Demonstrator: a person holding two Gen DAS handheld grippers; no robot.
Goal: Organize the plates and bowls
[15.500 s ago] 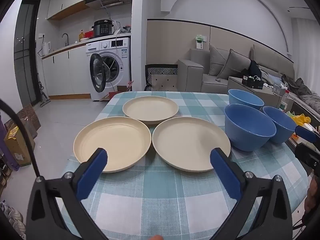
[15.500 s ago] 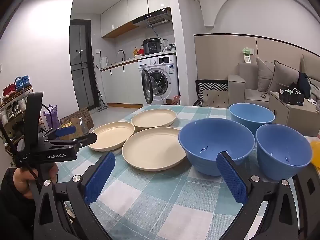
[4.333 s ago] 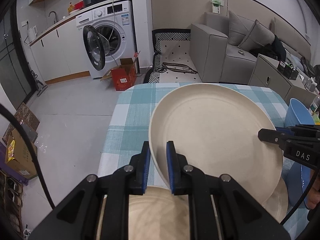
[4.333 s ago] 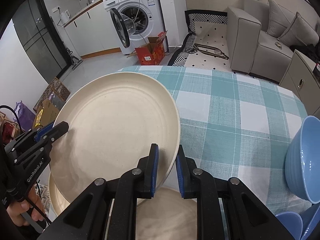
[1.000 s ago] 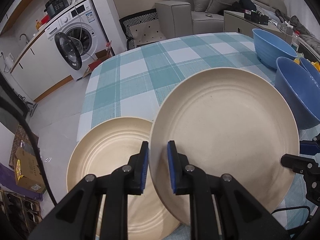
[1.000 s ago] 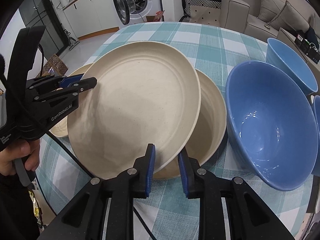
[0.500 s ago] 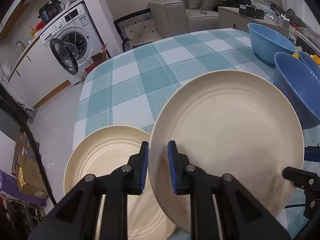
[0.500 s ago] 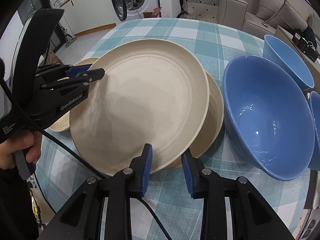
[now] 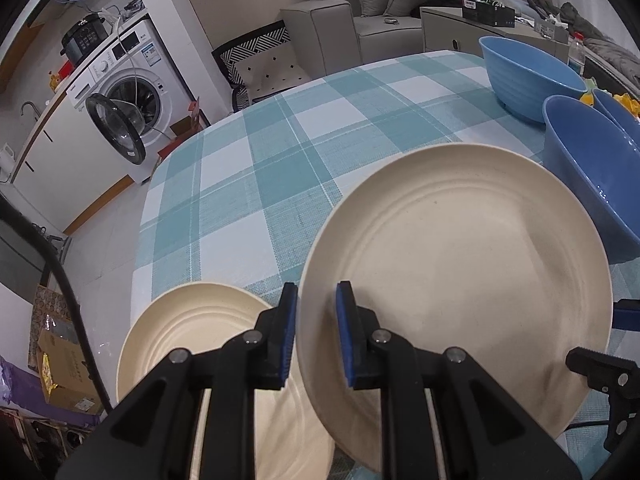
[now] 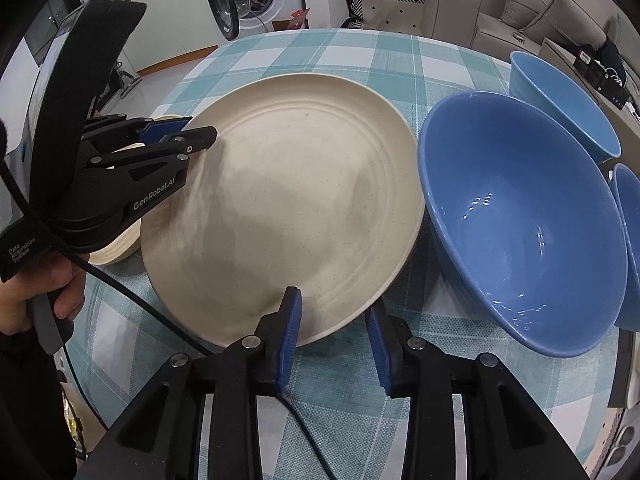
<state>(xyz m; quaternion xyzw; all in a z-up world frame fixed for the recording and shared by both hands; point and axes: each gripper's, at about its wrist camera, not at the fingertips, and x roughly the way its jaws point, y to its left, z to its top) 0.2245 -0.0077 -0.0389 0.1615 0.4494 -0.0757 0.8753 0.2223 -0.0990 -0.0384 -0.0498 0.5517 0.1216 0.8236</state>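
My left gripper [image 9: 316, 334] stays clamped on the near-left rim of the round cream plastic plate [image 9: 460, 276], its blue pads pinching the edge from both sides, while my right gripper [image 10: 332, 338] has just been opening: a second ago its pads squeezed the plate's near edge, and now they stand apart on either side of that rim, not pressing it. The plate itself has come down — a few seconds back I held it tipped up high over the teal-and-white checked tablecloth [image 9: 280, 148], and now it lies almost flat on top of a second cream plate; only a thin sliver of that one's edge peeks out along the right side in the right wrist view. It sits just beside the large blue plastic bowl [image 10: 520, 216], nearly touching its wall. The third cream plate [image 9: 208, 344] lies on the cloth to the left, partly tucked under my left gripper. Two more blue bowls — one [image 10: 560, 104] behind the large bowl, one [image 10: 630, 248] at the right edge — stand where they stood at the start. My left hand [image 10: 40, 284] grips the handle at the table's left edge.
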